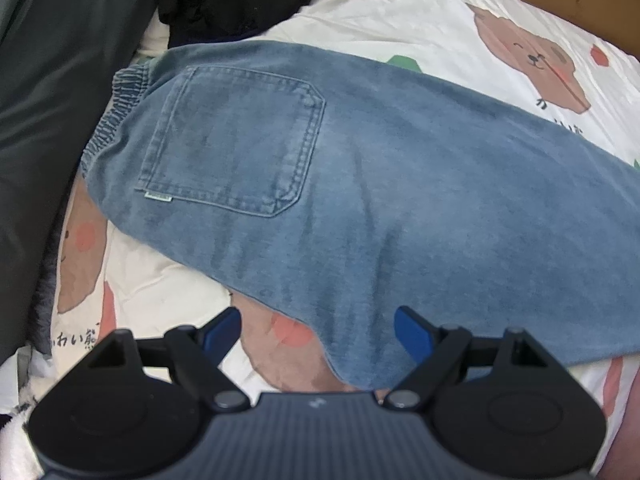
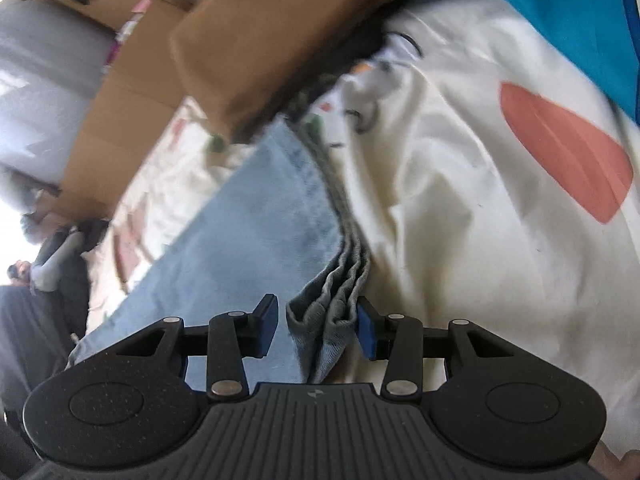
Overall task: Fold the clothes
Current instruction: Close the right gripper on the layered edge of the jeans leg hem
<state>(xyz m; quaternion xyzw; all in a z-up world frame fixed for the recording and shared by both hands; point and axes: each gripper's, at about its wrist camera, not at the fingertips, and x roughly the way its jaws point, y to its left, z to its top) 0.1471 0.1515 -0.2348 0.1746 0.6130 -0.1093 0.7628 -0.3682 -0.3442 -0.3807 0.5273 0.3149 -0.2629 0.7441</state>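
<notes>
We spread our left tongs [image 1: 318,330] over the jeans [image 1: 360,184] seat, right tongs [image 2: 318,330] parted around the bunched hem, readying a fold.

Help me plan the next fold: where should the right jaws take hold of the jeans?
Probably the bunched leg hem of the jeans, where the denim layers stack into a ridge standing off the bedsheet. Come along the sheet from the hem end. The right gripper already has its open jaws either side of it.

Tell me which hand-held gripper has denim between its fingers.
The right hand-held gripper: the jeans hem sits bunched between its open fingers. The left hand-held gripper hovers open.
</notes>
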